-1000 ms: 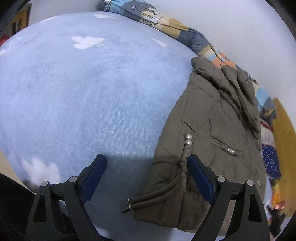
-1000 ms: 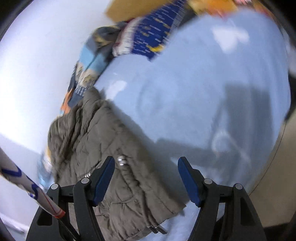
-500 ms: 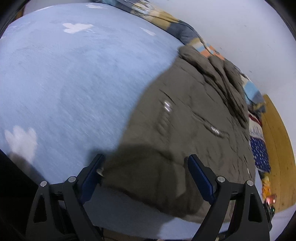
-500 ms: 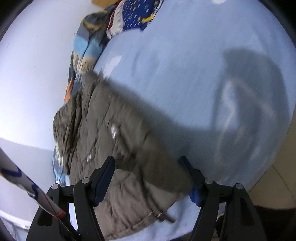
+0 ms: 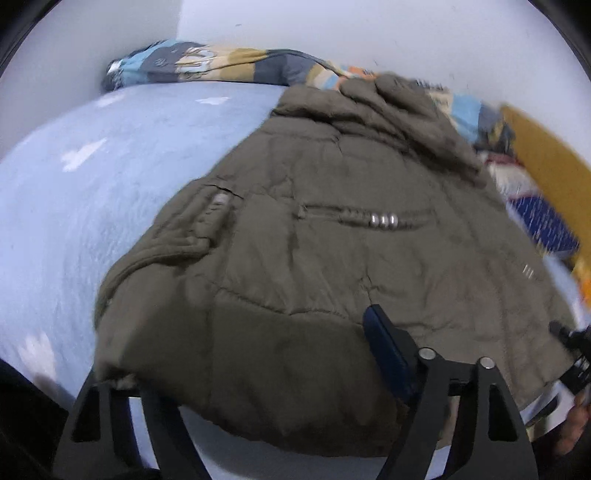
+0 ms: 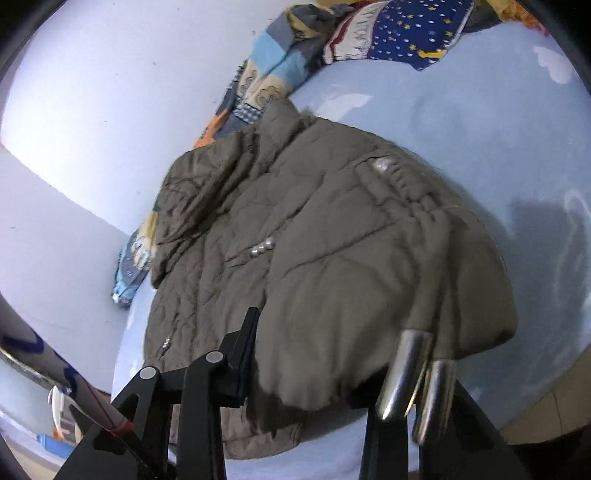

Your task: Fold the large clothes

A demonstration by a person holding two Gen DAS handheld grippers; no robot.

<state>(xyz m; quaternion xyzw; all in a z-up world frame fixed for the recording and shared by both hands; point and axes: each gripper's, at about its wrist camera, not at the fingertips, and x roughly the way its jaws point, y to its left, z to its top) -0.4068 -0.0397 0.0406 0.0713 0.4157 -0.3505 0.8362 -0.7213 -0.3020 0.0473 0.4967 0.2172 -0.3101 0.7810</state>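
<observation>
Left wrist view: the olive padded jacket (image 5: pixel 332 236) now fills the middle and lower frame, where a second ago it lay off at the right with only its drawstring between the left tongs (image 5: pixel 240 354). The hem has come right into the jaws, which have just been closing around it; the left finger is buried under the fabric at lower left and the blue pad of the other finger (image 5: pixel 388 350) lies against the cloth, so the hem looks caught, though I cannot see both pads pressing. By my reading, the near edge is being taken up for a fold toward the collar at the top of the frame. Blue bedding with white cloud shapes (image 5: pixel 92 206) carries the jacket, a patterned quilt (image 5: pixel 207 66) is bunched along the white wall (image 5: pixel 369 37), and a wooden board (image 5: pixel 546 155) shows at the right edge. Right wrist view: the right tongs (image 6: pixel 317 354) have just been closing too, and a thick roll of hem sits between them, seemingly gripped, with the two metal drawstring tips (image 6: pixel 417 384) dangling in front at lower right. The jacket (image 6: pixel 295 229) stretches away toward the upper left of the frame, its collar against the quilt (image 6: pixel 280 62); a star-printed dark blue cloth (image 6: pixel 413 29) lies at the top.
</observation>
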